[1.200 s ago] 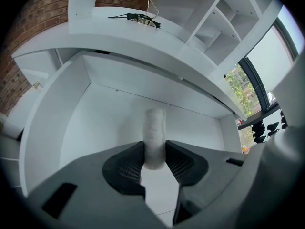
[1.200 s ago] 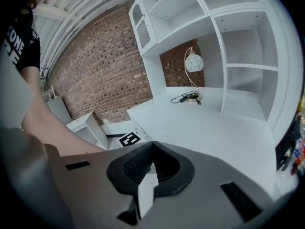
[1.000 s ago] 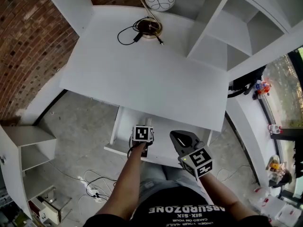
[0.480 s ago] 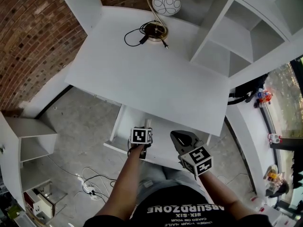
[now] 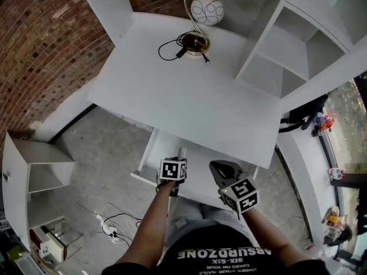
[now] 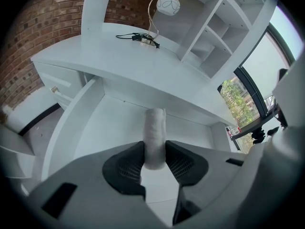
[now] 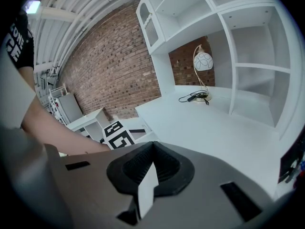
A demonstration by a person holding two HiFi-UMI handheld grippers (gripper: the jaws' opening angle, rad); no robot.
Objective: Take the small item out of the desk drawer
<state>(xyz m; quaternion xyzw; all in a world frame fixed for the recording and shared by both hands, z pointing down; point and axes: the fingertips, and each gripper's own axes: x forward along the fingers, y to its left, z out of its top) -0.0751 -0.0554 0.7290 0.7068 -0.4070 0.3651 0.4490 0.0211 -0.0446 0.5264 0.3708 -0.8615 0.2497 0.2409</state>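
The white desk's drawer (image 5: 203, 153) stands pulled out below the desk's front edge, its floor (image 6: 107, 128) bare. A small white roll (image 6: 155, 130) sticks up out of my left gripper (image 6: 155, 152), whose dark pads are shut on its lower end. From the head view the roll (image 5: 181, 153) shows just beyond the left gripper (image 5: 178, 162) and its marker cube, above the drawer. My right gripper (image 5: 221, 168) hovers over the drawer's right front part. Its jaws (image 7: 152, 148) are shut with nothing between them.
On the desktop (image 5: 189, 90) stand a lamp with a round patterned shade (image 5: 206, 10) and a black cable (image 5: 175, 46). White shelving (image 5: 287, 44) rises at the right. A low white shelf unit (image 5: 40, 171) and floor cables (image 5: 112, 225) lie at the left.
My left gripper has risen a little with the white roll in it, and the roll now shows past the marker cube. The right gripper has stayed in place.
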